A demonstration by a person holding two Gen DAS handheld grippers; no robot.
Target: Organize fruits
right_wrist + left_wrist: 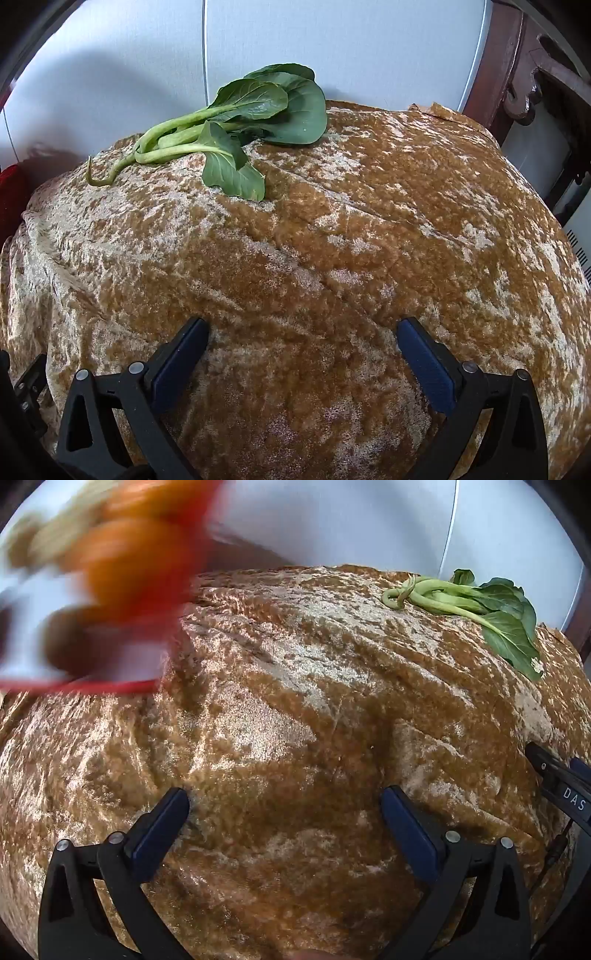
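Brown-gold crushed-velvet cloth [332,229] covers the whole work surface and fills both wrist views; a pale wall stands behind it.

Ahead and to the left of the left gripper [284,808]: a red-rimmed container [85,685], heavily blurred, with orange fruit [133,568] showing in it. Other pale and dark shapes beside the fruit are too smeared to name.

Ahead and slightly left of the right gripper [303,339]: a bunch of leafy greens [236,125] lying flat on the cloth at its far edge, stems toward the left. From the left gripper the same bunch sits far ahead on the right.

Step in hand, as I judge it: an approach, nothing picked yet. To do it well, steady the left gripper before reaching so the fruit reads clearly, come at one orange from above, and close across its widest part. Keep off the greens; they are not fruit.

Both grippers: jaws spread as wide as they go, tilted down at the cloth, nothing between the pads, touching nothing. The right gripper's tip shows at the left view's right edge.
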